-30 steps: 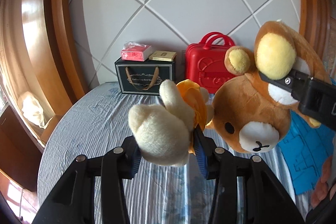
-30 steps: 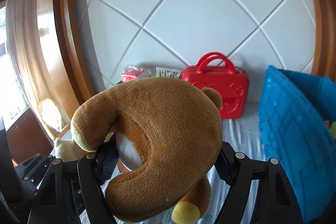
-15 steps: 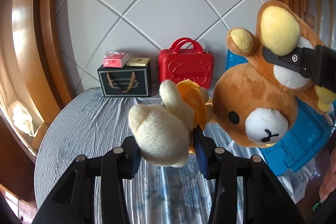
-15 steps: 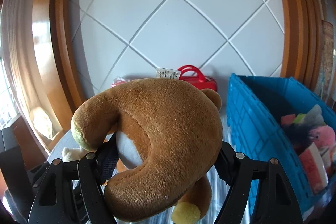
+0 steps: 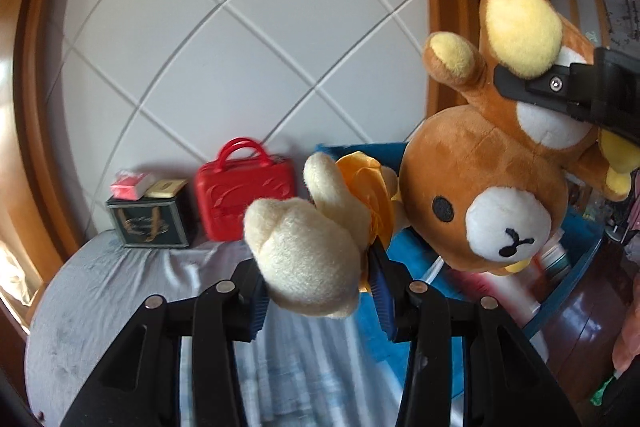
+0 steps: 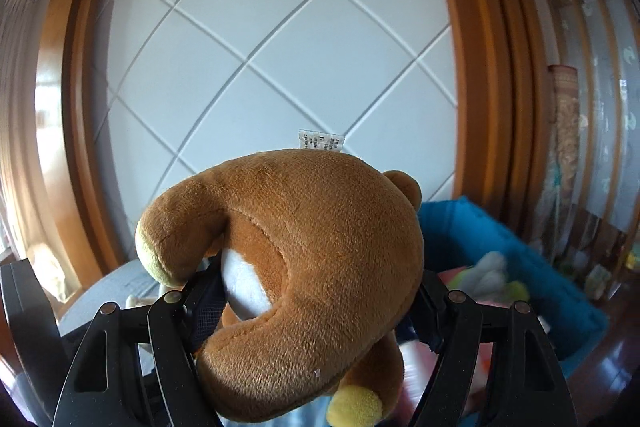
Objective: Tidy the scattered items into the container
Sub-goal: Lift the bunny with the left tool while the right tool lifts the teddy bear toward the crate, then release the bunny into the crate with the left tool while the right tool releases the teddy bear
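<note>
The brown plush bear (image 5: 476, 187), clenched head-down by the right gripper (image 6: 320, 291) over the blue plastic crate's (image 5: 576, 259) near edge beside the left gripper's (image 5: 316, 275) gripped cream plush toy (image 5: 308, 251), could snag that toy or catch the rim if released now.

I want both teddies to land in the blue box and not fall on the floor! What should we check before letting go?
1. Right gripper clamps the brown bear: ok.
2. Left gripper clamps the cream plush toy: ok.
3. Brown bear hangs over the blue bin: ok, looks so.
4. Cream plush toy over the bin: cannot tell, near its edge.
5. Space left inside the bin: cannot tell, blurred.
</note>
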A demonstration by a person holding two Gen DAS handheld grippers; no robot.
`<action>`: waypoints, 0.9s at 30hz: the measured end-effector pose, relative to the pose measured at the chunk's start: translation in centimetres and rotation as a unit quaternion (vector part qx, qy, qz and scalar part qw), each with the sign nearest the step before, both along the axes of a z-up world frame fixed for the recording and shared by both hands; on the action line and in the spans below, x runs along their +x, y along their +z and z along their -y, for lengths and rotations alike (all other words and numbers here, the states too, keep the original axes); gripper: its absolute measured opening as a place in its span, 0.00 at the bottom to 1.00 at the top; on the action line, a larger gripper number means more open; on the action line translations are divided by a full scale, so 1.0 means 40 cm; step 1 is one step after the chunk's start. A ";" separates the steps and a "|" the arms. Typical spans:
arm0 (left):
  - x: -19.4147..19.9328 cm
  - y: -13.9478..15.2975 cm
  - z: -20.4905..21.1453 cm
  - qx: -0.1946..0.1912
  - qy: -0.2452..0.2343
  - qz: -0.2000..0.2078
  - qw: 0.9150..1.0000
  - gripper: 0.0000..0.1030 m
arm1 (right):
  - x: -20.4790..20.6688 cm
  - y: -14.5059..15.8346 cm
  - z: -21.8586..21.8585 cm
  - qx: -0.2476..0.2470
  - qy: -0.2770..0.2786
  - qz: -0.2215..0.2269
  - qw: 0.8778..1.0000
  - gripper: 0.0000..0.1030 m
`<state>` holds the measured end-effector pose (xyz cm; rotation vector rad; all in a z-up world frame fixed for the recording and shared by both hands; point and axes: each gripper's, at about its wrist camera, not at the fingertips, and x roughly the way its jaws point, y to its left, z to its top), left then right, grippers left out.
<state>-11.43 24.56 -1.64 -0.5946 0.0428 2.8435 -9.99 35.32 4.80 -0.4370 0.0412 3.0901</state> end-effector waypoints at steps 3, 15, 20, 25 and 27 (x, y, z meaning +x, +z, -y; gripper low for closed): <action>-0.012 -0.002 -0.170 0.008 -0.016 0.019 1.000 0.41 | -0.013 0.016 -0.170 0.007 -0.008 0.002 1.000 0.75; -0.093 0.017 -0.497 -0.032 0.004 0.033 0.999 0.41 | -0.073 0.030 -0.600 0.020 -0.025 0.025 0.999 0.75; -0.151 0.017 -0.556 -0.040 -0.004 0.055 0.998 0.41 | -0.137 -0.001 -0.694 0.013 -0.027 0.050 0.998 0.75; -0.190 -0.035 -0.624 -0.054 -0.030 0.092 0.994 0.41 | -0.201 -0.077 -0.744 0.011 -0.031 0.103 0.994 0.75; -0.176 -0.068 -0.640 -0.067 -0.035 0.106 0.992 0.42 | -0.217 -0.124 -0.755 0.012 -0.030 0.131 0.991 0.75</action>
